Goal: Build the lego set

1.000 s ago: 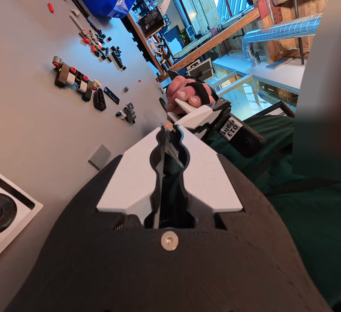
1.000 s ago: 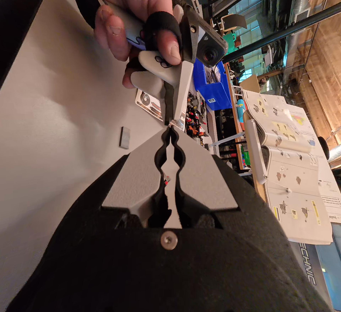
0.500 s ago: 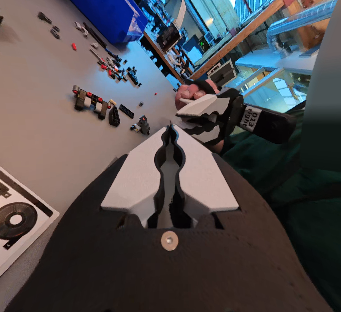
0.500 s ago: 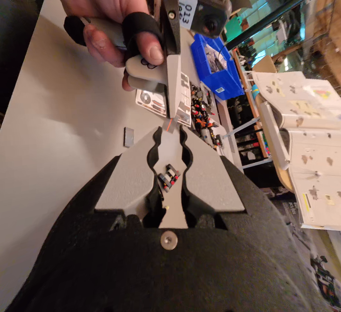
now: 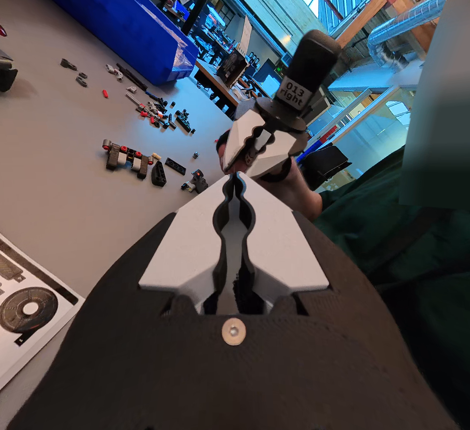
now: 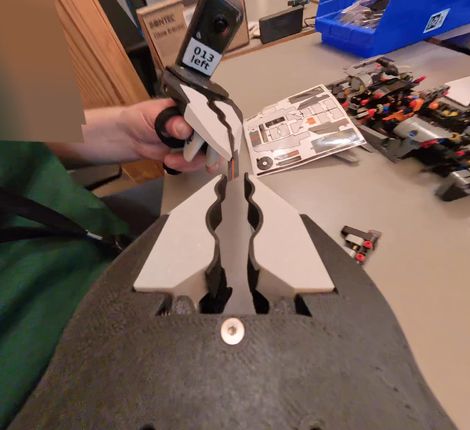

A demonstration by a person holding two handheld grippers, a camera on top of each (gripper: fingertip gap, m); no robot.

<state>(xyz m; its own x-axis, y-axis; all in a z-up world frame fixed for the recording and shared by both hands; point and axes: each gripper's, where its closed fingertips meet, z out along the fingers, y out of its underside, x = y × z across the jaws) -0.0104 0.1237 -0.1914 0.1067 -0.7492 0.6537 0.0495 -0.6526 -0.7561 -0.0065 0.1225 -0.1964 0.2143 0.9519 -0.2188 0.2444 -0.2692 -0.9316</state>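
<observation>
My left gripper [image 5: 235,178] is shut on a small grey sticker with an orange stripe [image 6: 233,167]. The right wrist view shows the left gripper [image 6: 232,154] holding the sticker in the air, hanging from its tips. My right gripper [image 6: 234,177] is open, with its tips on either side of the sticker's lower end; I cannot tell if they touch it. In the left wrist view the sticker is edge-on and hardly shows. The right gripper [image 5: 239,169] faces the left one there, tip to tip. The sticker sheet [image 6: 302,127] lies on the grey table.
A large part-built lego car [image 6: 407,117] stands at the right. A small black, grey and red sub-assembly [image 6: 361,242] lies near it and also shows in the left wrist view [image 5: 127,156]. Loose parts [image 5: 157,112] and a blue bin [image 5: 114,18] are farther off. Only a small space, under 4 cm, lies between the two pairs of fingers.
My right gripper has gone from shut at the sticker to open. Both grippers have turned and swung, so both views shifted. My left gripper has kept hold of the sticker.
</observation>
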